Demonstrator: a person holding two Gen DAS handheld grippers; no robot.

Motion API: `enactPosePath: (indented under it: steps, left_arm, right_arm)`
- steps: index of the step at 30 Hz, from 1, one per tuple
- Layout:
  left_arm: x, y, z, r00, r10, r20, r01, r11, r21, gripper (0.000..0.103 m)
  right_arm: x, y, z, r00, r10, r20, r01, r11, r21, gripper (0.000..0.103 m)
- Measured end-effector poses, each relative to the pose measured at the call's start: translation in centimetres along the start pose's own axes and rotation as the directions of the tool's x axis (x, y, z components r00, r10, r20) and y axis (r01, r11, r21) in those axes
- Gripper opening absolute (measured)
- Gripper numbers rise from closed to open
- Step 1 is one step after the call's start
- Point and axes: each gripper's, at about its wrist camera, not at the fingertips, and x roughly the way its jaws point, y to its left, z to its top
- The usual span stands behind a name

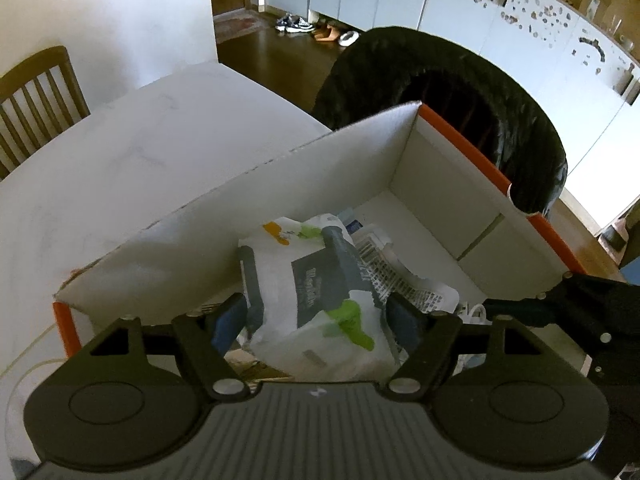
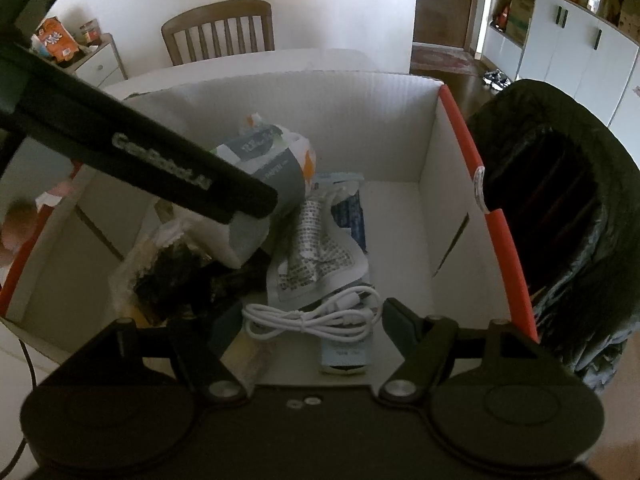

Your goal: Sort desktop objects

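A white cardboard box (image 1: 320,184) with orange edges (image 2: 460,136) holds the sorted objects. My left gripper (image 1: 316,320) hangs over it, open, its pads standing either side of a white wipes pack (image 1: 320,304) with grey and green print, which rests on the pile. In the right wrist view that same pack (image 2: 264,164) lies under the left tool's black arm (image 2: 160,160). My right gripper (image 2: 312,328) is open just above a coiled white cable (image 2: 312,316), and its fingers are clear of the coil.
The box also holds a printed paper sachet (image 2: 316,256), a dark crinkled bag (image 2: 172,280), a blue packet (image 2: 352,216) and a small pack (image 2: 344,356). A black-draped chair or bin (image 2: 560,200) stands by the box's orange side. A wooden chair (image 2: 220,32) is behind the white table (image 1: 140,140).
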Motion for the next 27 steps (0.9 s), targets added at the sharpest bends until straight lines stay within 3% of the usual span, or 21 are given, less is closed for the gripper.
enactPosePath:
  steps: [27]
  left_arm:
    - [-7.1,1.1,-3.5,0.994,-0.037,0.102,0.04,0.999,-0.019,0.076]
  right_arm:
    - [-5.4,1.6,0.2,0.993,0.048,0.105,-0.054,0.997,0.061,0.082]
